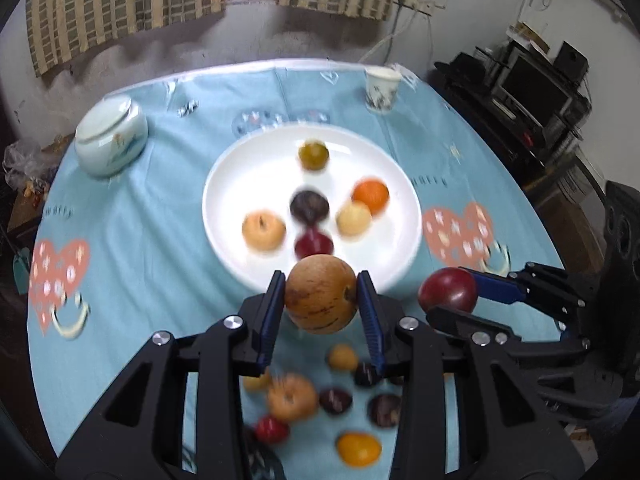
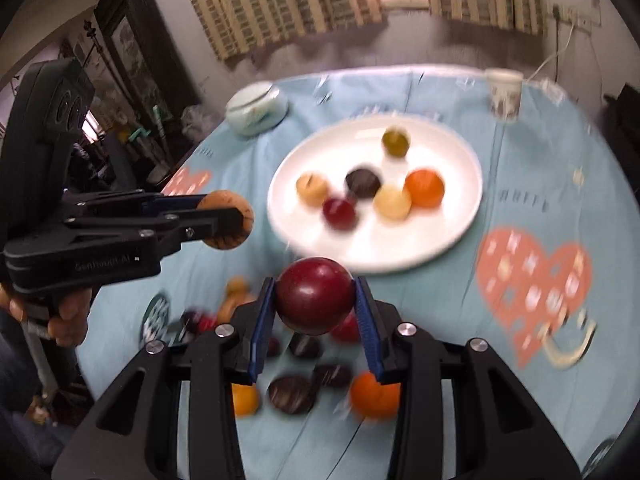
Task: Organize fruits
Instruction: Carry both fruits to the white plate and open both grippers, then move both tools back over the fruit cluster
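My left gripper (image 1: 321,300) is shut on a round brown fruit (image 1: 321,294), held above the near rim of the white plate (image 1: 224,216). My right gripper (image 2: 315,298) is shut on a dark red fruit (image 2: 315,294), also raised in front of the plate (image 2: 452,236). Each gripper shows in the other's view: the right one (image 1: 450,294) at the right, the left one (image 2: 226,220) at the left, with a hand under it. Several fruits lie on the plate, among them an orange one (image 1: 371,195) and a green one (image 1: 313,155). More loose fruits (image 1: 292,398) lie on the blue tablecloth under the grippers.
A pale lidded ceramic jar (image 1: 112,136) stands at the back left of the round table and a paper cup (image 1: 381,90) at the back right. Dark shelves with electronics (image 1: 532,92) stand right of the table. Curtains hang behind it.
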`<action>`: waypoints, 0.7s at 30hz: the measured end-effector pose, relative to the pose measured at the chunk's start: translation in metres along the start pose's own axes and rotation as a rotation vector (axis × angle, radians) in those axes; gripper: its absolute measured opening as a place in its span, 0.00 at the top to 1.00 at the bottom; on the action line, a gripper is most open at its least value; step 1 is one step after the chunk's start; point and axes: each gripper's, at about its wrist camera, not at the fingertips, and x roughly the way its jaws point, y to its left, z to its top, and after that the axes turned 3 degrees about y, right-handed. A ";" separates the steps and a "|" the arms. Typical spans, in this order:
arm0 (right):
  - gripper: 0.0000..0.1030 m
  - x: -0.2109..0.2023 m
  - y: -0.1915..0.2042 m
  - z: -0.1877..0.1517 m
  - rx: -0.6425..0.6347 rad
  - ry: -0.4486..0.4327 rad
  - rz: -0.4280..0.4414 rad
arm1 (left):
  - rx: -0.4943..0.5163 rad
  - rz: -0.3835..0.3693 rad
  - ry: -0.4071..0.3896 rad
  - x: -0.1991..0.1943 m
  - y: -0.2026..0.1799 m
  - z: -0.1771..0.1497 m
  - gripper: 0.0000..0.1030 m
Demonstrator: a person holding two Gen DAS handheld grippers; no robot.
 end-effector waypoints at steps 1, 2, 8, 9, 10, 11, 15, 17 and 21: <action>0.61 0.005 -0.002 0.009 -0.009 -0.009 -0.019 | -0.005 0.017 -0.001 0.009 0.001 0.014 0.64; 0.62 0.013 -0.005 0.018 -0.020 -0.017 -0.044 | -0.016 0.033 0.001 0.018 0.003 0.024 0.64; 0.60 0.067 -0.028 0.043 -0.030 0.046 -0.111 | -0.048 0.088 0.043 0.071 0.008 0.059 0.59; 0.60 0.072 -0.030 0.045 -0.028 0.050 -0.121 | -0.054 0.090 0.047 0.076 0.010 0.063 0.50; 0.56 0.078 -0.033 0.048 -0.029 0.051 -0.124 | -0.065 0.094 0.046 0.080 0.012 0.066 0.47; 0.49 0.079 -0.034 0.049 -0.032 0.043 -0.132 | -0.073 0.093 0.047 0.083 0.015 0.068 0.47; 0.32 0.076 -0.037 0.057 -0.039 0.007 -0.149 | -0.097 0.091 0.039 0.083 0.025 0.069 0.45; 0.32 0.064 -0.041 0.058 -0.026 -0.020 -0.152 | -0.119 0.089 0.026 0.074 0.033 0.065 0.44; 0.32 0.028 -0.059 0.038 0.070 -0.035 -0.110 | -0.160 0.075 -0.037 0.033 0.050 0.039 0.35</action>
